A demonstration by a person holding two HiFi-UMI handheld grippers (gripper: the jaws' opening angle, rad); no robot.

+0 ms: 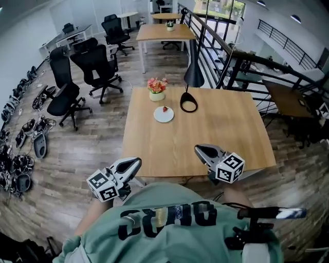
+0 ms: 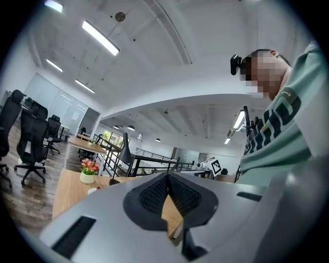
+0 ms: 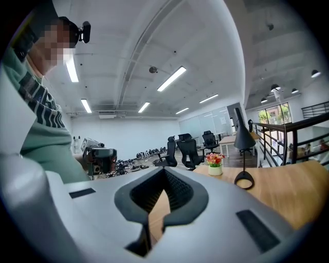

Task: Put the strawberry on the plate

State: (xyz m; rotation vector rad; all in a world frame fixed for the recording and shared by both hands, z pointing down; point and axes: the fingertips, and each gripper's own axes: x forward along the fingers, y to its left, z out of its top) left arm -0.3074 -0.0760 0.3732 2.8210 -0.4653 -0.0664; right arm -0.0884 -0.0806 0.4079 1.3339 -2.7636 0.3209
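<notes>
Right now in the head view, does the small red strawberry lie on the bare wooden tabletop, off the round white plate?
No, the small red strawberry sits on the round white plate.

- Bright, even light came from ceiling strip lights (image 3: 172, 78) and daylight through the far windows (image 1: 221, 7).
- Shadows on the table (image 1: 231, 133) were soft and faint.
- Both gripper views bulged strongly, with black corners and blurred foregrounds.

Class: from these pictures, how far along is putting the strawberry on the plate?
Done: the strawberry lies on the plate. In hand: nothing; the left gripper and right gripper are shut and empty, near the table's front edge. Left: nothing apparent.
</notes>
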